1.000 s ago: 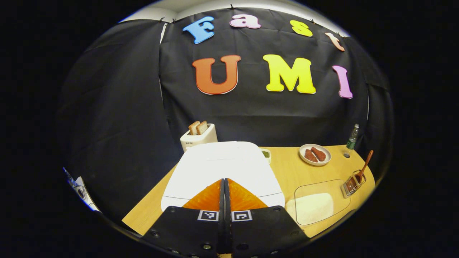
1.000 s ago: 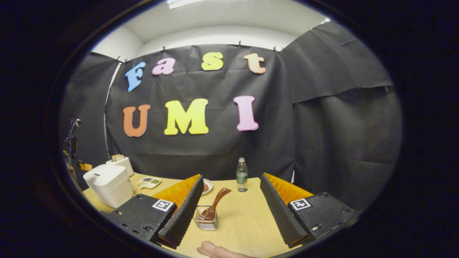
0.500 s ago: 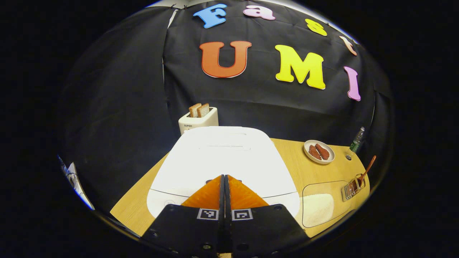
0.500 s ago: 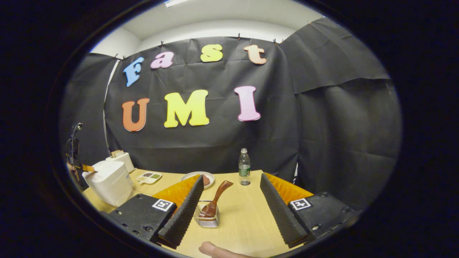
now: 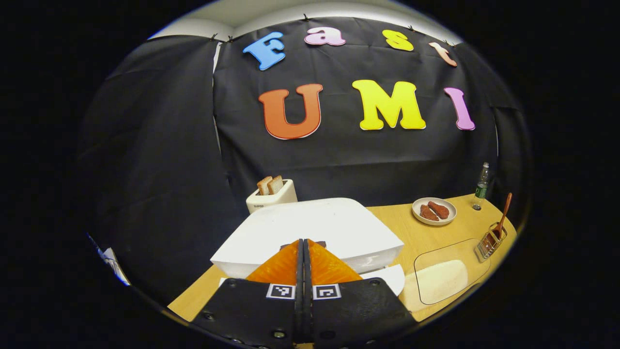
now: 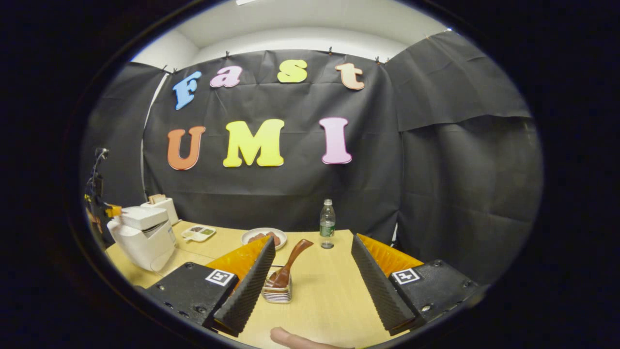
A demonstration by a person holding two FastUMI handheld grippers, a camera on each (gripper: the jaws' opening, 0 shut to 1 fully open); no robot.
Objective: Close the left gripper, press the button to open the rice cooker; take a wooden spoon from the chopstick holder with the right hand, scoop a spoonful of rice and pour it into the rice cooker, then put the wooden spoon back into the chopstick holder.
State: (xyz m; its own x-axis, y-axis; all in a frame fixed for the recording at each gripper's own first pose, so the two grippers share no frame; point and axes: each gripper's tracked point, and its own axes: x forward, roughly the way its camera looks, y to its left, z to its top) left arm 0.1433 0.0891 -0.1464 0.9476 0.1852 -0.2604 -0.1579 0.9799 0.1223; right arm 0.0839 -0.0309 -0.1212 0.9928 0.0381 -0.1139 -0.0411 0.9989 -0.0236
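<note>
The left claw is pressed fully together, its two fingers meeting at the front edge of the white rice cooker, whose lid stands lifted off the body with a gap showing along the front. In the left gripper view a toaster with two slices of bread sits behind the cooker at 11 o'clock. A plate of reddish food lies at 2 o'clock from the cooker, with a plastic bottle beyond it. A clear tray holding white rice rests on the wooden counter at 4 o'clock from the cooker, and the wire chopstick holder stands just past it at the counter's right edge.

In the right gripper view the right claw is spread wide and holds nothing. The chopstick holder sits between its fingers, nearer the left finger, with the wooden spoon standing in it, handle leaning toward 1 o'clock. The rice cooker appears at 9 o'clock with its lid tilted up, the left claw at its left side, and a fingertip shows at 6 o'clock
</note>
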